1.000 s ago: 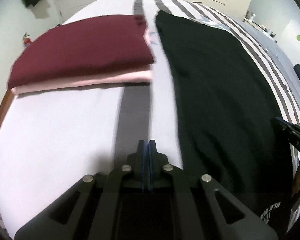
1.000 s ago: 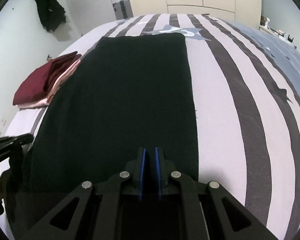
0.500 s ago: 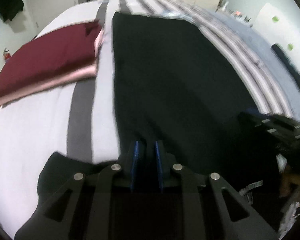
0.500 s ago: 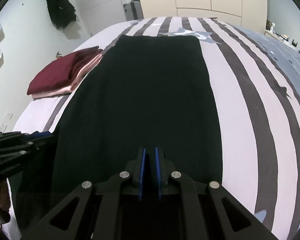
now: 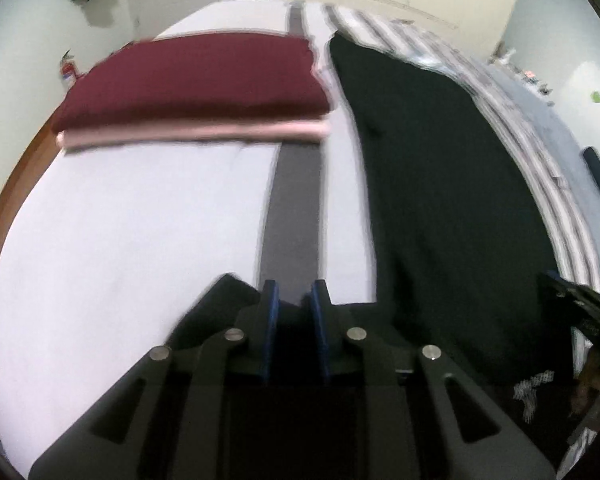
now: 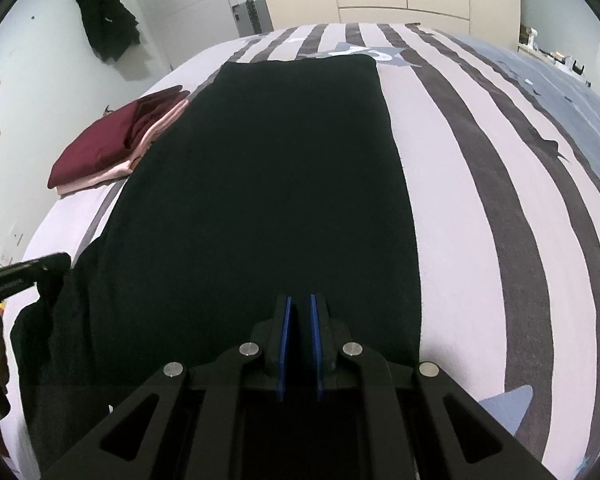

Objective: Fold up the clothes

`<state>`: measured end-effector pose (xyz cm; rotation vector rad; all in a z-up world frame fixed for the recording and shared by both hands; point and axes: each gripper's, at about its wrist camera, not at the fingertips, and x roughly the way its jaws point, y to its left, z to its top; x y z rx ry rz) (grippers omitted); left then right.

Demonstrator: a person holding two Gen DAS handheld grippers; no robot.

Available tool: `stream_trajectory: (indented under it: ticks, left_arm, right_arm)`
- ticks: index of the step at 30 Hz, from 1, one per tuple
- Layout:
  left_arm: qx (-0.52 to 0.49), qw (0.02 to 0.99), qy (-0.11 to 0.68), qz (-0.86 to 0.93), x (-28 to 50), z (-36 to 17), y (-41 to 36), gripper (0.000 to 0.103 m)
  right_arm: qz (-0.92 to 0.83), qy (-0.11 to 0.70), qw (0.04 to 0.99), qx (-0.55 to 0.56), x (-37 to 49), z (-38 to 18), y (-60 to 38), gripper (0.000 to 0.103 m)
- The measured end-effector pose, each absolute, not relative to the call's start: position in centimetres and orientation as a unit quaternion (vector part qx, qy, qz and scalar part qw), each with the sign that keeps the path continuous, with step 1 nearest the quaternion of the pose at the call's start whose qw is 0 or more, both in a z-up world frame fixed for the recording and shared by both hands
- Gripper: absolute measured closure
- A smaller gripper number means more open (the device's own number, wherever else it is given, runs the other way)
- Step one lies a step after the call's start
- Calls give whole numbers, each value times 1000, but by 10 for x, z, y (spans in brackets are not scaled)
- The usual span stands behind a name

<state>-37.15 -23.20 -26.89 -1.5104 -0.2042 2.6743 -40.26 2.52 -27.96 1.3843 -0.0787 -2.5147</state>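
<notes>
A long black garment [image 6: 268, 184] lies flat along the striped bed [image 6: 500, 208], folded into a narrow strip; it also shows in the left wrist view [image 5: 452, 184]. My right gripper [image 6: 299, 304] is shut on the garment's near edge. My left gripper [image 5: 293, 296] has its jaws a little apart with black cloth between them at the garment's near left corner. The left gripper's body shows at the left edge of the right wrist view [image 6: 20, 276].
A folded stack, a maroon garment [image 5: 196, 80] on a pink one [image 5: 196, 132], lies on the bed's left side, close to the black garment's left edge; it also shows in the right wrist view [image 6: 116, 144]. A dark jacket [image 6: 104, 32] hangs on the wall. Wardrobes stand behind the bed.
My left gripper swung right over the black garment, then back left, and its jaws went from closed together to slightly parted around black cloth. My right gripper rose slightly and stayed shut.
</notes>
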Motion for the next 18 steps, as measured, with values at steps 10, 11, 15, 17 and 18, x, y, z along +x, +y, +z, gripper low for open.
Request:
stream_trajectory:
  ticks: [10, 11, 15, 17, 18]
  left_arm:
    - [-504, 93, -29, 858, -365, -280, -210, 85]
    - [-501, 87, -12, 861, -360, -278, -212, 85]
    - [-509, 50, 26, 859, -355, -290, -216, 81]
    - [-507, 30, 53, 860, -352, -294, -224, 81]
    - [-506, 26, 45, 861, -350, -295, -232, 81]
  right_arm:
    - [-866, -20, 139, 480, -377, -278, 35, 93]
    - [-866, -19, 140, 480, -375, -278, 35, 92]
    - [-867, -14, 138, 478, -364, -281, 36, 91]
    - [-868, -12, 137, 477, -358, -282, 37, 90]
    - [-869, -13, 137, 476, -355, -283, 38, 90]
